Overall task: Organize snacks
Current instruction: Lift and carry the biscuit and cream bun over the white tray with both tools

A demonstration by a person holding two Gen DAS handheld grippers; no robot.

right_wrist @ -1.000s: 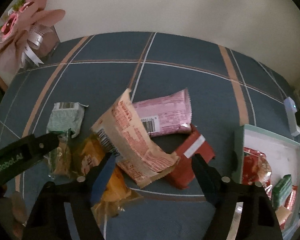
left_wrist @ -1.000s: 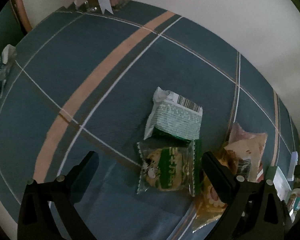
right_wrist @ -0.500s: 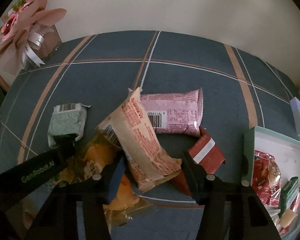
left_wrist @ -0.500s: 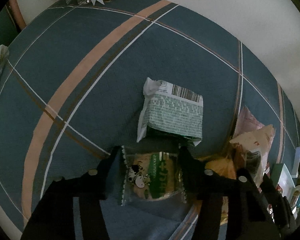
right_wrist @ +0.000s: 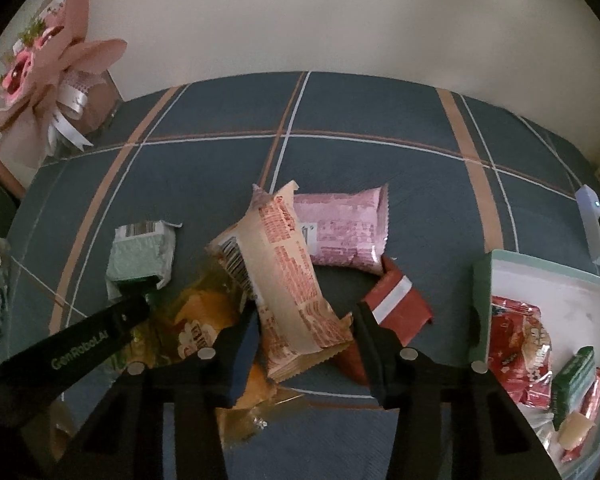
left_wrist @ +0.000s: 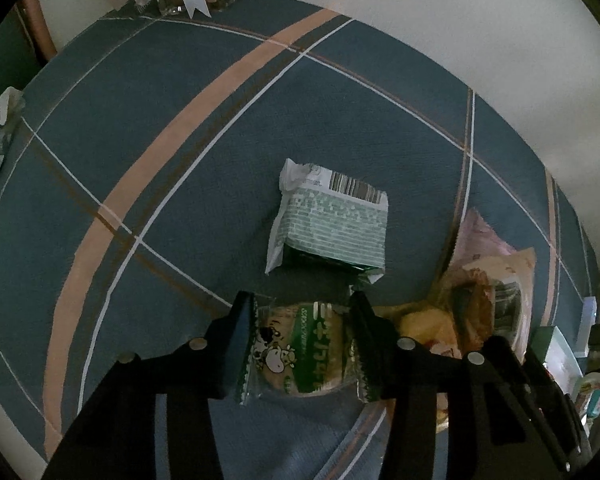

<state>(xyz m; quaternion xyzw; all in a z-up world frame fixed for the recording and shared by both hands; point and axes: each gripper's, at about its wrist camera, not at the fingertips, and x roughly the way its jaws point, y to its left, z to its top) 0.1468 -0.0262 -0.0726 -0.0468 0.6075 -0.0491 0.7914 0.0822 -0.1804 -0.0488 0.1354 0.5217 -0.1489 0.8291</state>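
Both grippers' jaws have narrowed: left gripper [left_wrist: 302, 320] is closing on the cow packet [left_wrist: 300, 350], right gripper [right_wrist: 304, 320] on the beige packet [right_wrist: 292, 280].

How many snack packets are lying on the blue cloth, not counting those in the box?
6: pale green packet far left, cow-print packet beneath it, orange bag, cream packet lying across it, pink packet behind, red packet on the right. Others may hide underneath.

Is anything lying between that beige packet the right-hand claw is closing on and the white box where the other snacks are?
Only the red packet lies low on the cloth between the beige packet and the box. The right gripper, jaws closing, could probably lift over it.
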